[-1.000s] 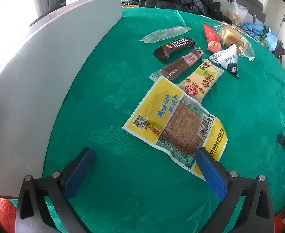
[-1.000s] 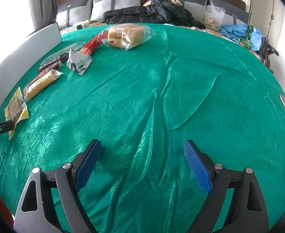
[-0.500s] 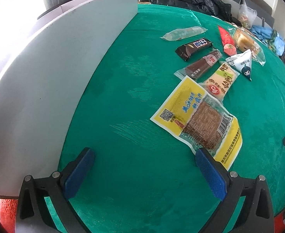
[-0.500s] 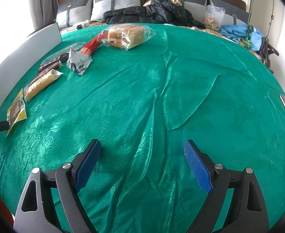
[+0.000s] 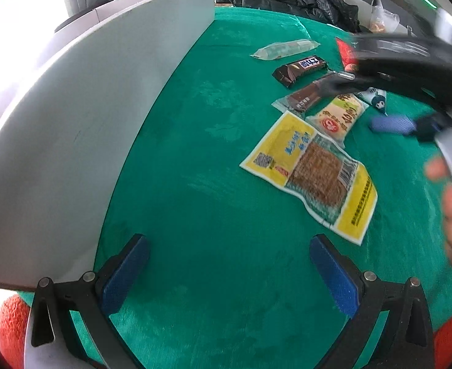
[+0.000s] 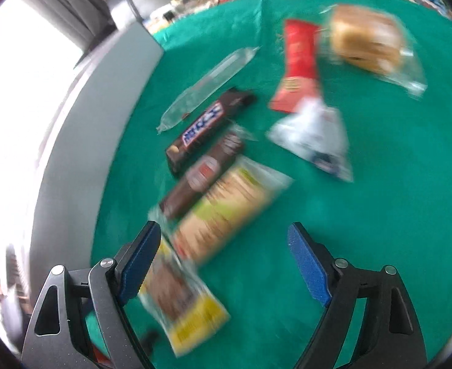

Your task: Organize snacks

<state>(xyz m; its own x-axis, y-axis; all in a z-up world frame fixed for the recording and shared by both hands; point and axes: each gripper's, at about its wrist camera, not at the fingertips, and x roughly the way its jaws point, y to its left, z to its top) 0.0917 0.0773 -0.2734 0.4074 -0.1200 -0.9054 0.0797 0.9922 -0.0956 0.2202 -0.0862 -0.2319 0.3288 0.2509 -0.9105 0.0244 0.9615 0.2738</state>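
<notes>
While both grippers hang spread and empty, the green cloth (image 5: 213, 184) with its woven sheen fills the views. Left gripper (image 5: 230, 269): the flat yellow pouch (image 5: 310, 175) lies ahead-right, long axis diagonal. Right gripper (image 6: 222, 256), blurred: the cracker pack (image 6: 226, 212) lies just ahead of its left finger, slanting up-right, parallel to the brown sausage stick (image 6: 202, 175), the glossy chocolate bar (image 6: 209, 126) and the clear tube pack (image 6: 207, 87).

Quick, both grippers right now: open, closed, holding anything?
Left gripper: open, empty, over bare green cloth.
Right gripper: open, empty, above the row of snacks by the cracker pack.
</notes>
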